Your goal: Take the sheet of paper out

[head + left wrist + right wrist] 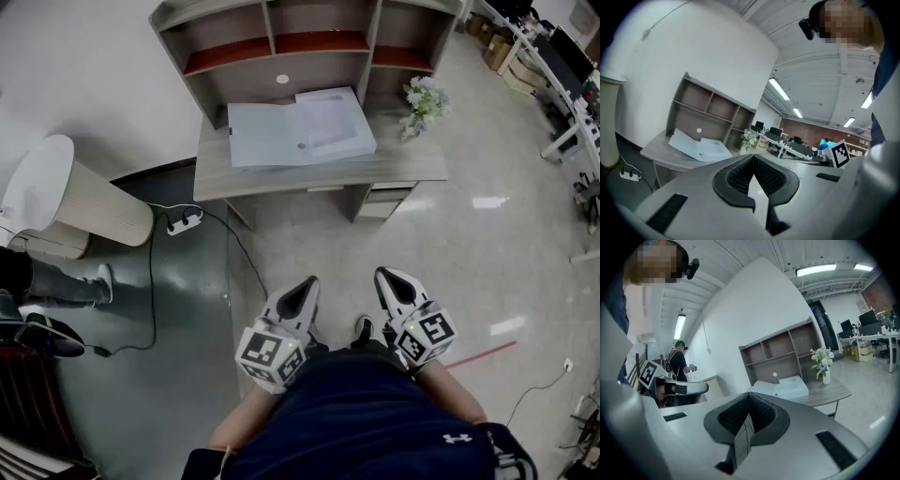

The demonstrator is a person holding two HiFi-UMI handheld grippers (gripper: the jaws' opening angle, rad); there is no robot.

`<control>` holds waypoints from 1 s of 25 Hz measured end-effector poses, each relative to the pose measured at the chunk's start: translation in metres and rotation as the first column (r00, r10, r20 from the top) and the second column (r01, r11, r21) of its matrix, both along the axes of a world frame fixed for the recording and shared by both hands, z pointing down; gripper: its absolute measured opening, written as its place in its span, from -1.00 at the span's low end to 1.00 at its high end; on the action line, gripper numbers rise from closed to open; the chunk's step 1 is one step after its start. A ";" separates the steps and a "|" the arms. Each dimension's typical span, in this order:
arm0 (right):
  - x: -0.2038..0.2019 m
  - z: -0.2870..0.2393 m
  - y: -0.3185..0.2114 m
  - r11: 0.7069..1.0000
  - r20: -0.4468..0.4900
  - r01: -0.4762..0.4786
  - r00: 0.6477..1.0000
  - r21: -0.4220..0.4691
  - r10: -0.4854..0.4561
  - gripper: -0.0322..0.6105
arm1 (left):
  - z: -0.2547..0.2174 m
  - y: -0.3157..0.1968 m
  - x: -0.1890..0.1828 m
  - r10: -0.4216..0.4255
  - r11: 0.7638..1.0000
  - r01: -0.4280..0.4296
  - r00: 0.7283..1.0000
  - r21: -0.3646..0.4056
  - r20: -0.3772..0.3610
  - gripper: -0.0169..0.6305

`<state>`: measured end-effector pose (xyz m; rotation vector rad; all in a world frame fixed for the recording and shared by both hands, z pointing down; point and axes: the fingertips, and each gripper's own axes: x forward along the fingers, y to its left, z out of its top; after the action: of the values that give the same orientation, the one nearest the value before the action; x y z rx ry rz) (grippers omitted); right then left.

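Square markers are borne by the left gripper (308,282) and right gripper (383,275), jaws closed on nothing, well apart from the white folder (264,136) on the worktop (212,178).

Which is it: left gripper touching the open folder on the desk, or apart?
Apart. The head view shows the left gripper near the person, with open floor between it and the folder on the desk.

Open-plan office: rows of desks (790,149) bearing monitors (776,131).
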<state>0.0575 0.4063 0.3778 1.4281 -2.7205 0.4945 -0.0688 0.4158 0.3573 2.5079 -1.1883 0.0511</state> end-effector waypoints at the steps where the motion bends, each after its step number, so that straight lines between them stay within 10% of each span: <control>1: 0.006 -0.003 0.004 1.000 0.000 0.007 1.000 0.008 -0.007 -0.89 | -0.003 0.004 0.004 -0.017 1.000 0.017 1.000 0.000 0.000 -0.90; 25: 0.108 -0.010 0.010 0.999 0.054 0.045 0.997 0.022 -0.046 -0.89 | -0.001 0.018 0.103 -0.094 0.995 0.095 0.995 -0.020 0.035 -0.90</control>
<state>0.1651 0.4163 0.3683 1.3743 -2.8017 0.5115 0.0340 0.4341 0.3562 2.4380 -1.3118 0.0823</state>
